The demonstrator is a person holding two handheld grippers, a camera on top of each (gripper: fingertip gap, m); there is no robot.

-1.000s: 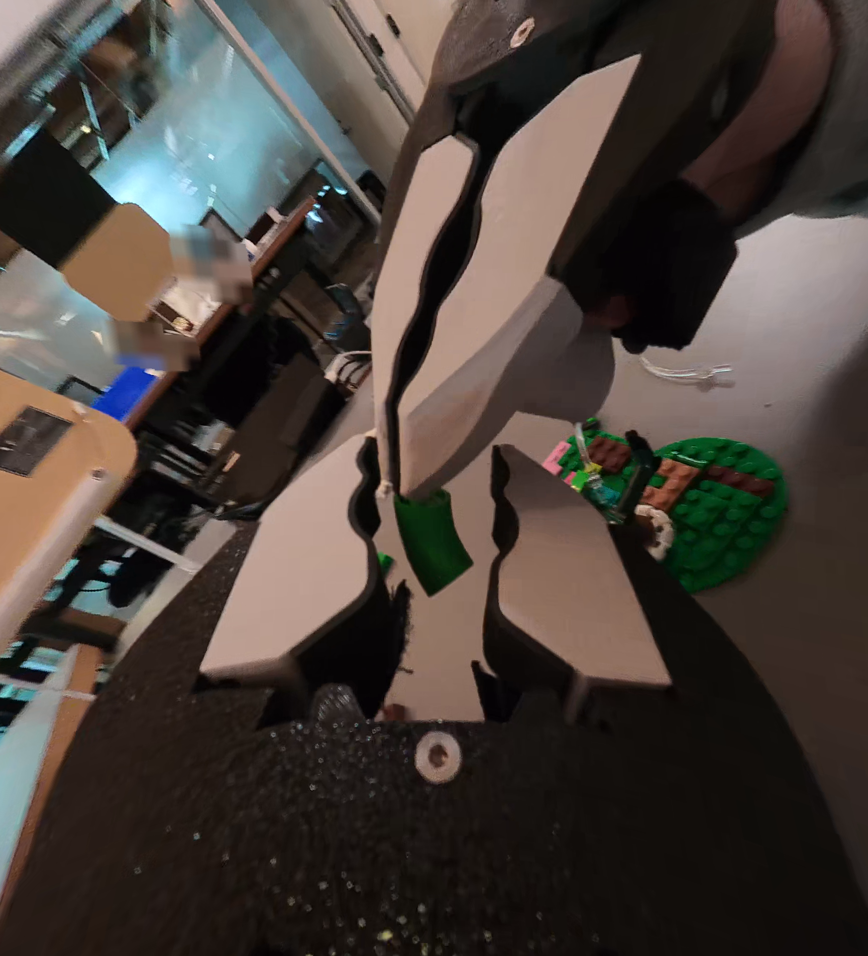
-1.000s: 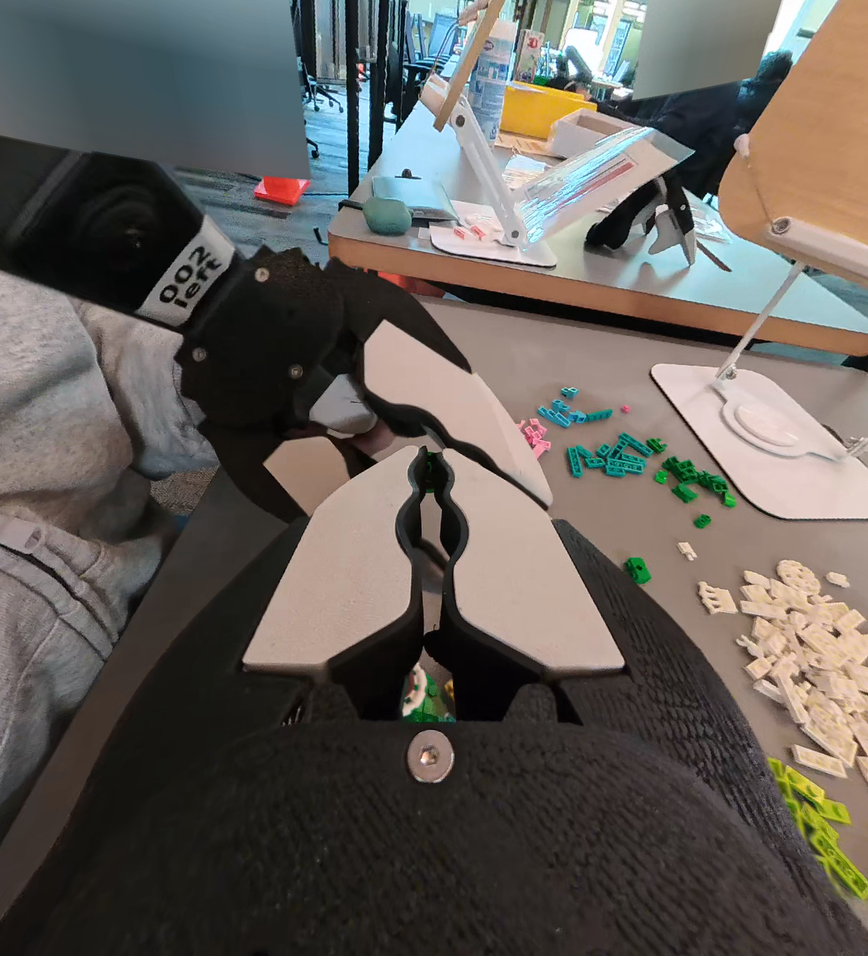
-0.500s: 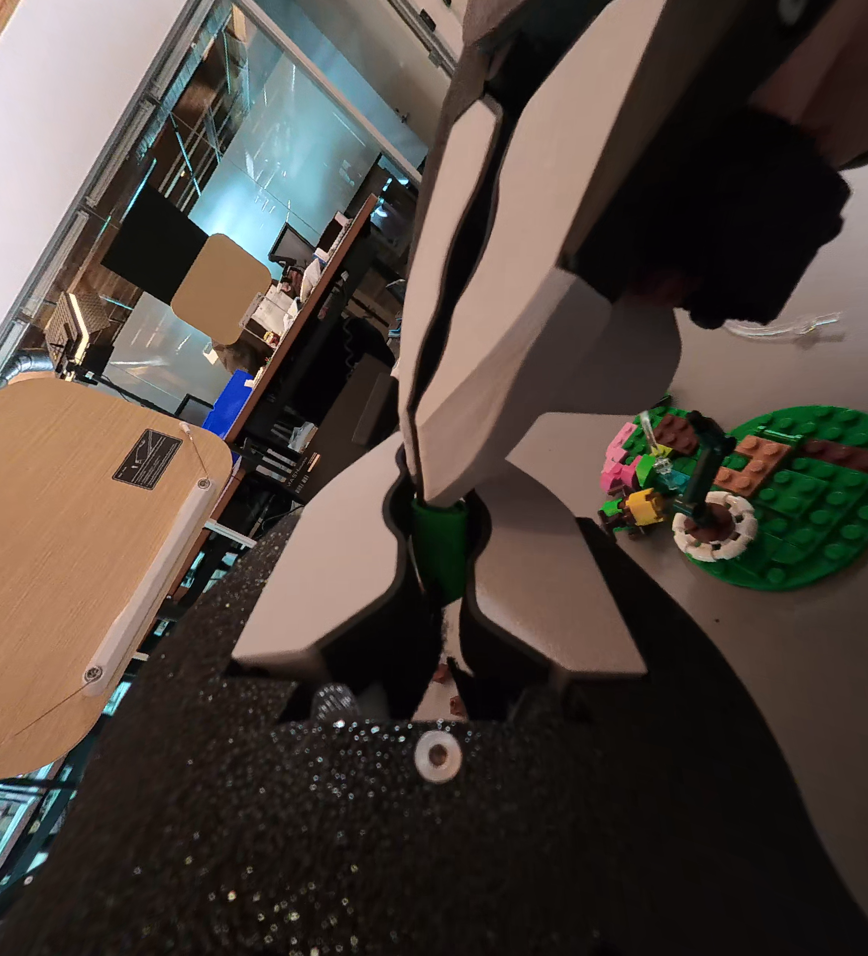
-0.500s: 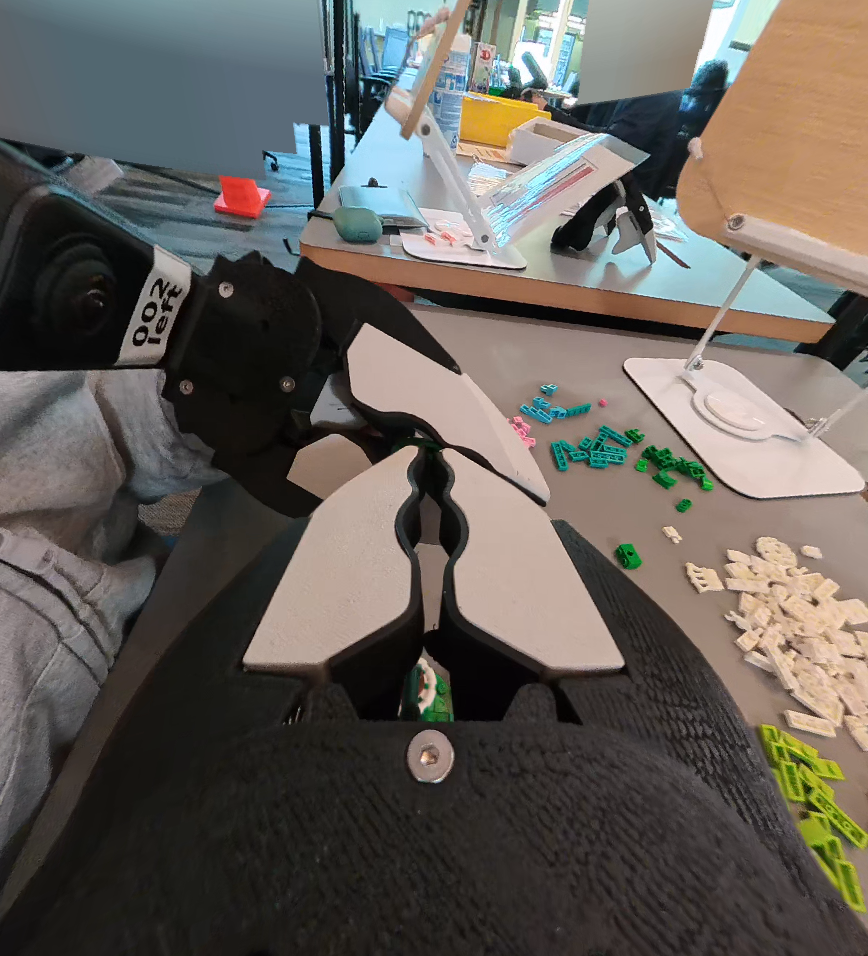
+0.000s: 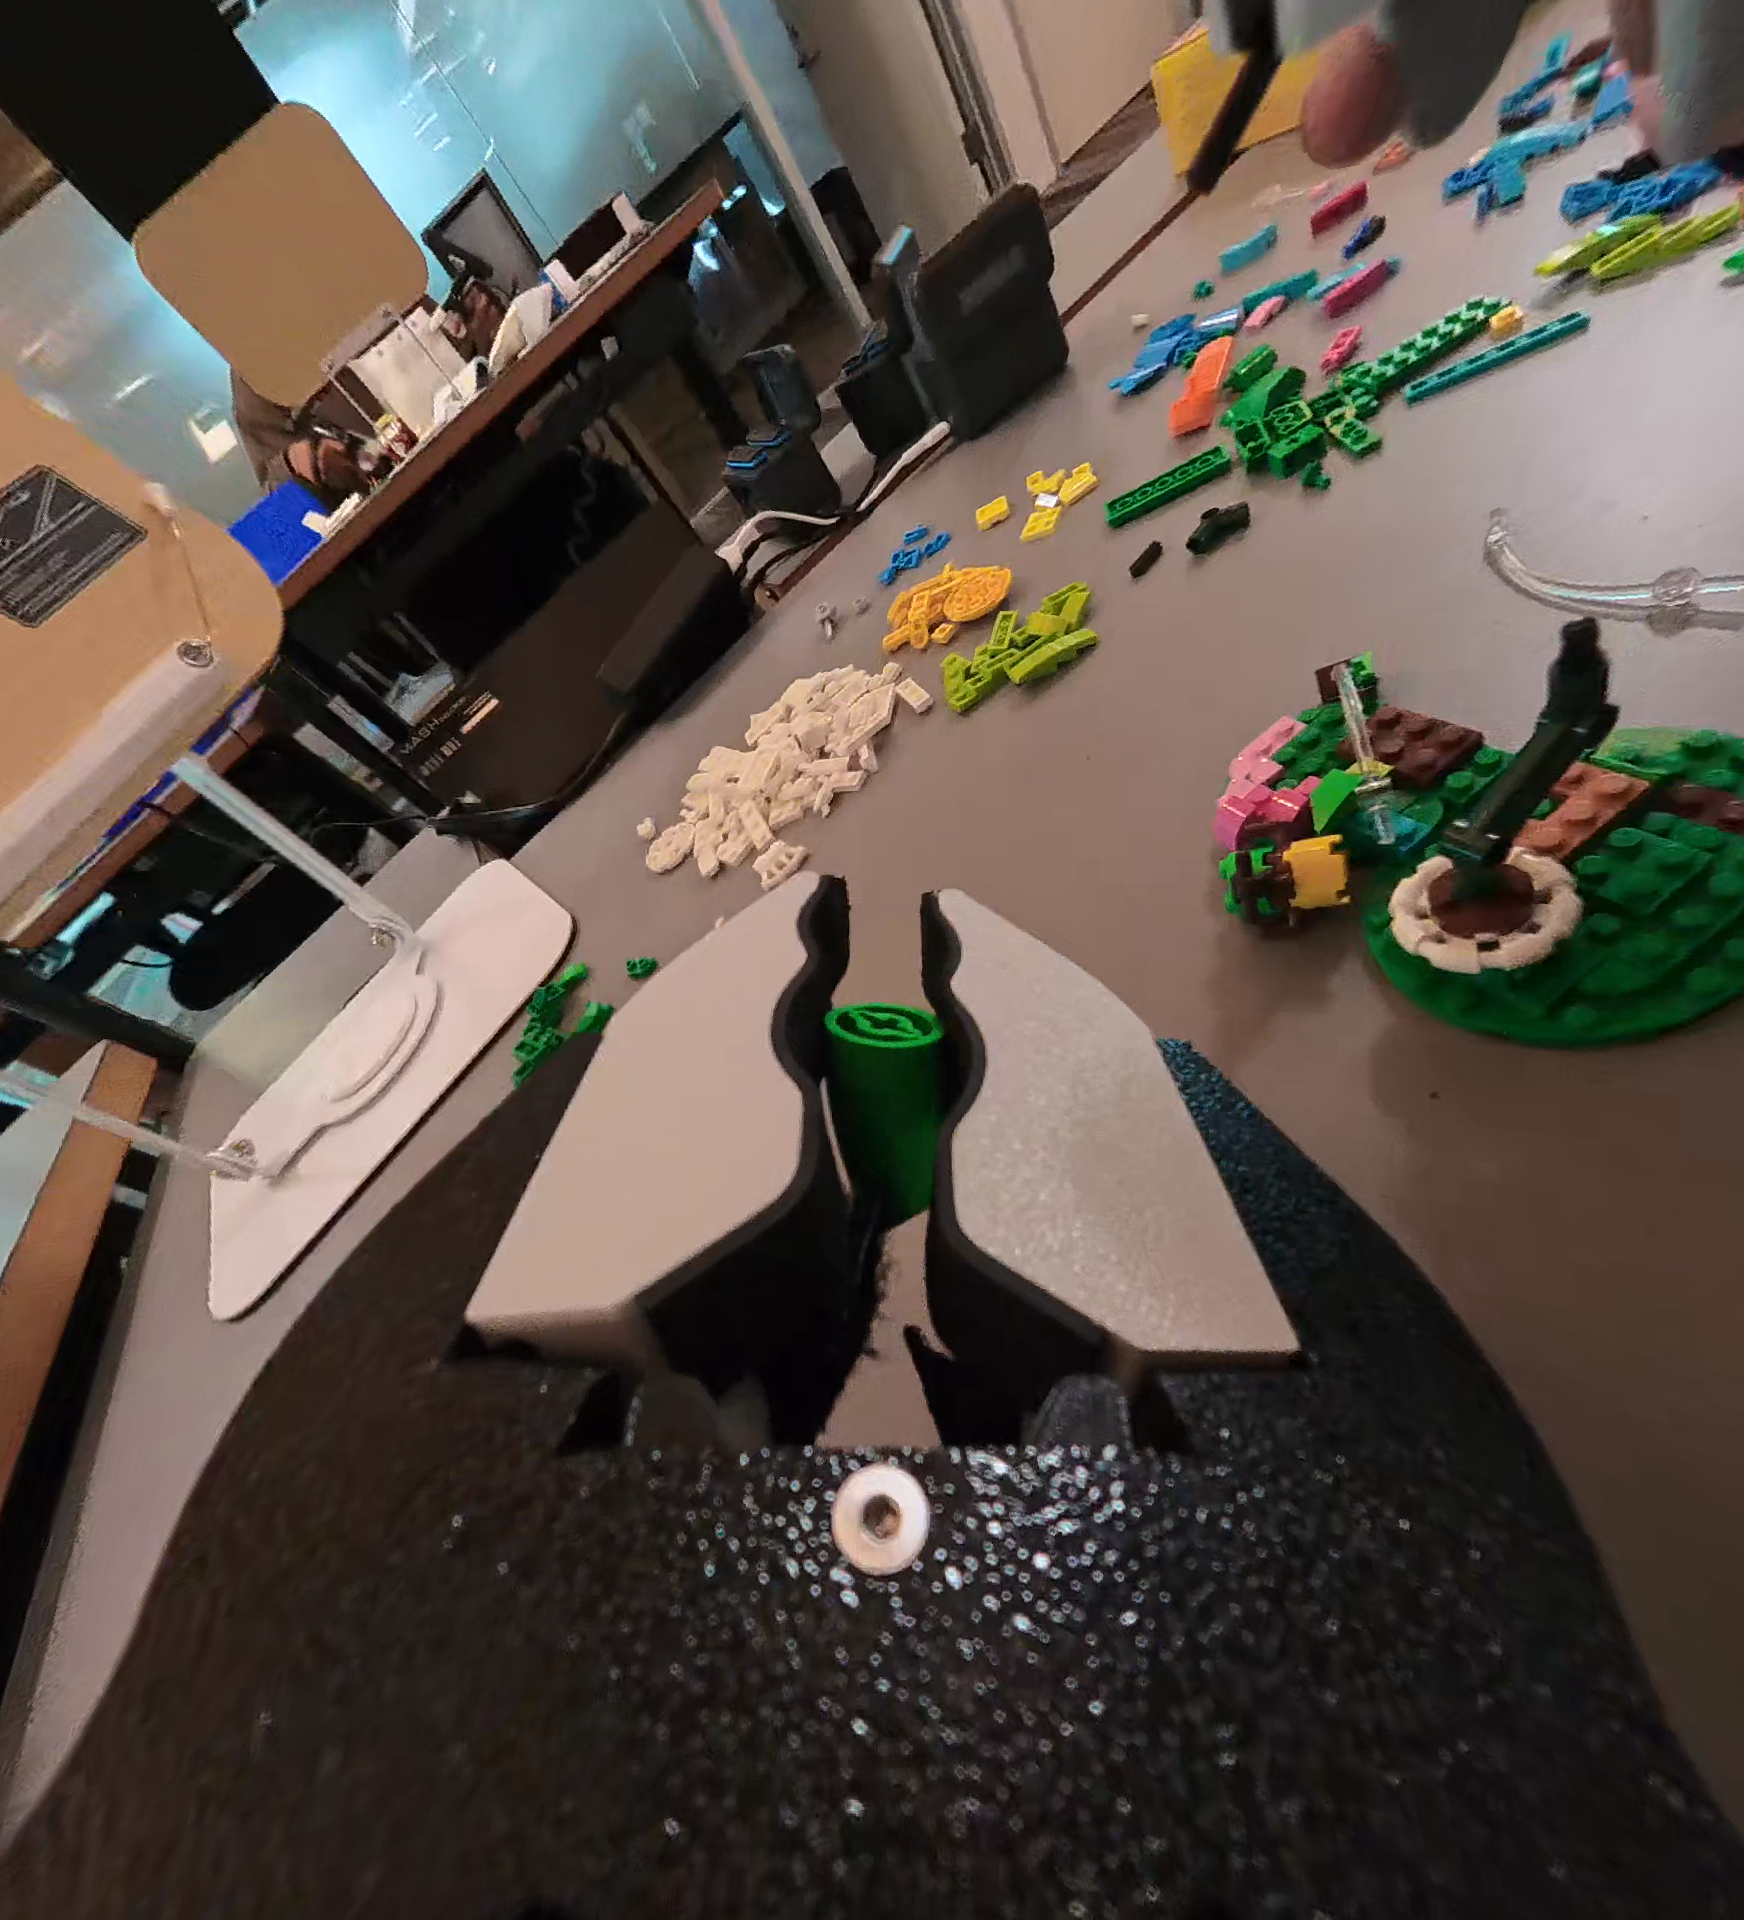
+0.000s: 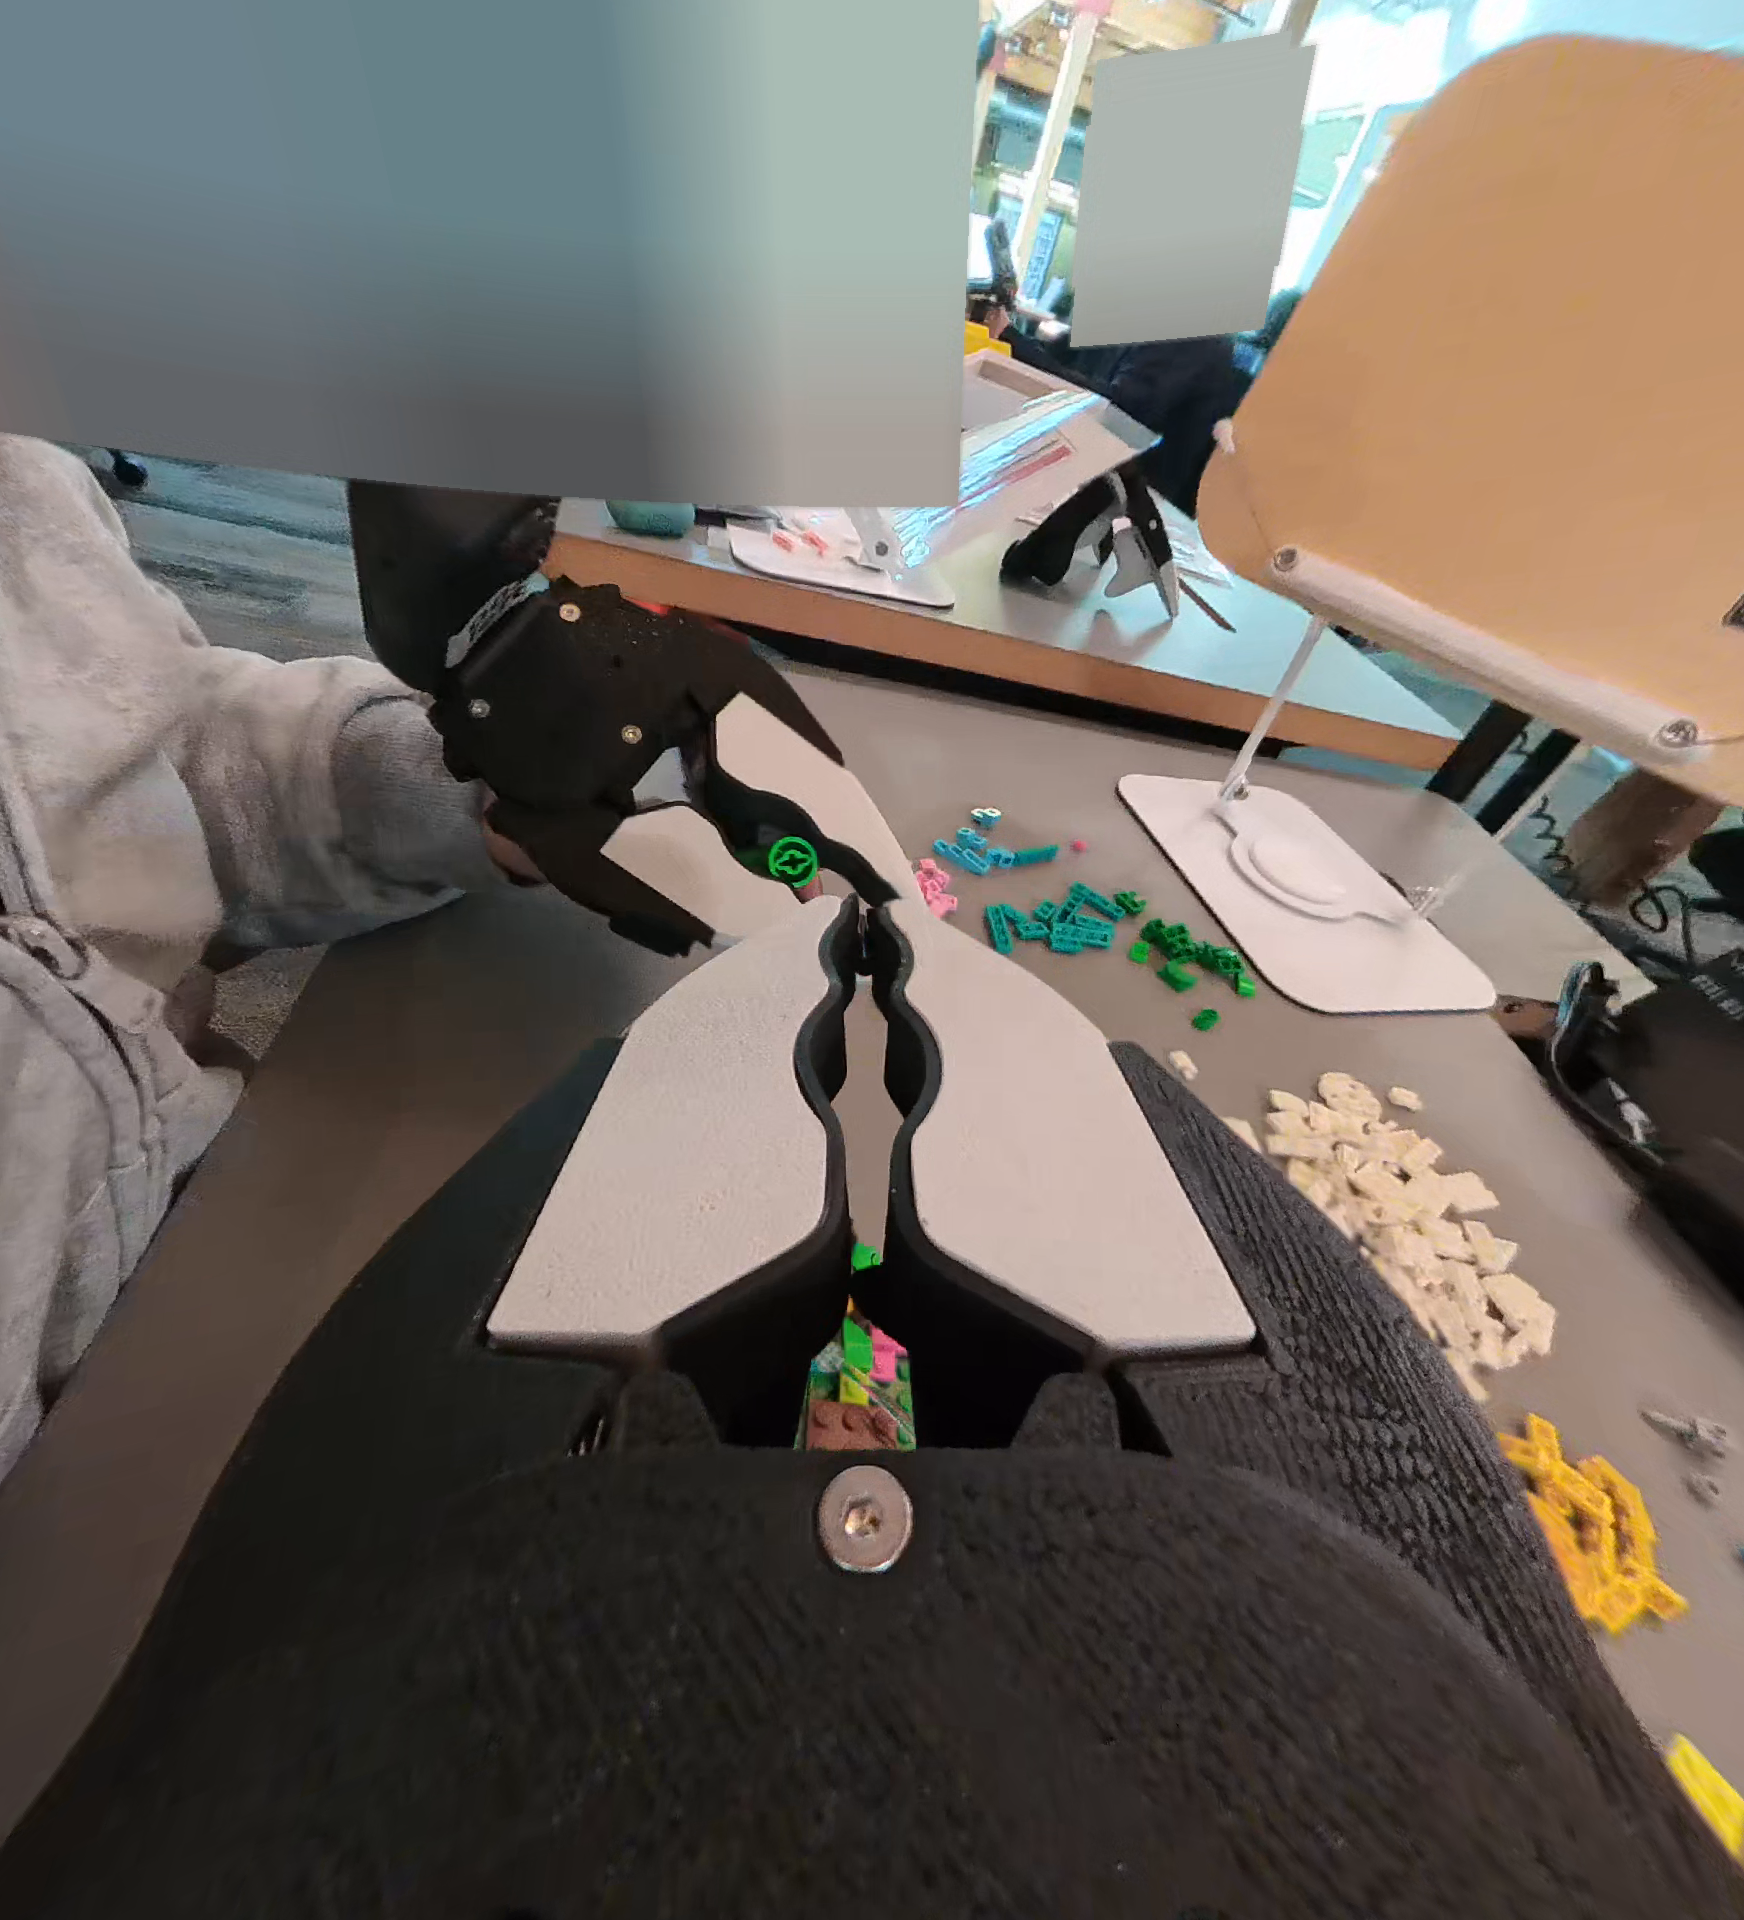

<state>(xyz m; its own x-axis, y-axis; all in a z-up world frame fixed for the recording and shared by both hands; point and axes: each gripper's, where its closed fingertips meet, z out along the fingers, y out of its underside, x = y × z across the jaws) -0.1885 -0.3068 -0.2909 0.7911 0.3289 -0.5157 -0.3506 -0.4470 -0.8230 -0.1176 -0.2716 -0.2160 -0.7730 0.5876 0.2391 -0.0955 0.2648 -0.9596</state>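
Left gripper [image 5: 878, 914] clamped on green cylinder [image 5: 883, 1101], held above table [image 5: 1470, 1195]. Right gripper [image 6: 863, 920] fingers together, nothing visible between. Cylinder not yet attached to green base [image 5: 1678, 935].

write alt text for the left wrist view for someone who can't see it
The left gripper clamps a small green cylinder between its two grey fingers above a grey table. Beyond lie a pile of white pieces and a round green brick baseplate with a partial build.
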